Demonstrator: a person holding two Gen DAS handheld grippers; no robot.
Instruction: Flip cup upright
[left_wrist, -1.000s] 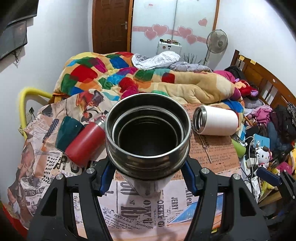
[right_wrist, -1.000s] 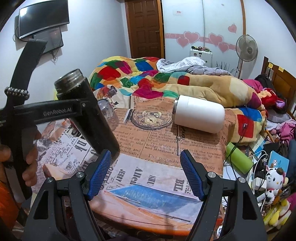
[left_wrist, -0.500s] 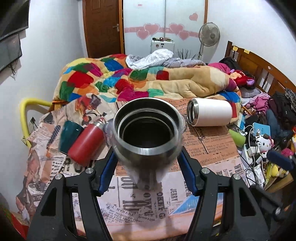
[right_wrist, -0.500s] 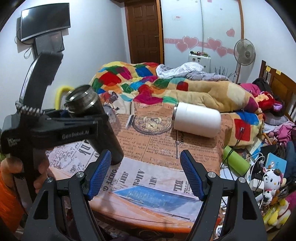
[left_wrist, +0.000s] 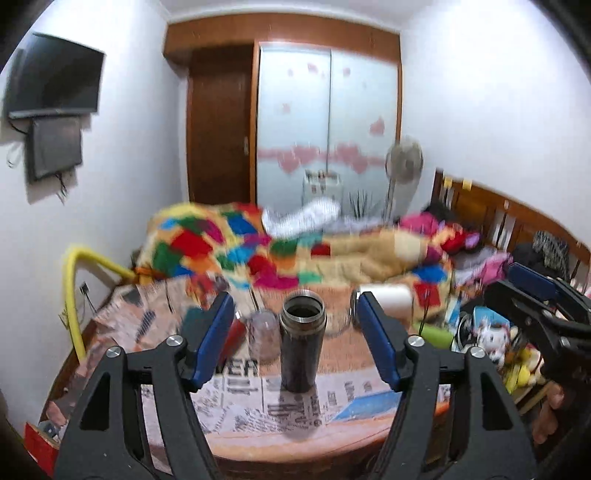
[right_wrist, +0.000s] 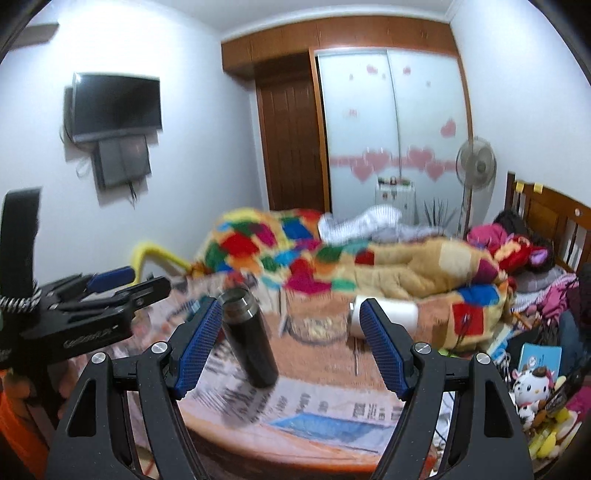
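On table (left_wrist: 240, 424) black cup (left_wrist: 302, 350) stands upright; left gripper (left_wrist: 295, 332) spread wide around it, not touching; right gripper (right_wrist: 291, 343) released beside cup.

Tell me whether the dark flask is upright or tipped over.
Upright. The dark flask stands on its base on the newspaper, open mouth up, free of the left tongs.

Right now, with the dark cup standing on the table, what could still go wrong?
The dark cup stands upright between the open left gripper fingers; a sideways drift while pulling back could clip it over. The white cup lies on its side and might roll if the table is jolted. A clear glass close beside the dark cup could be knocked too.
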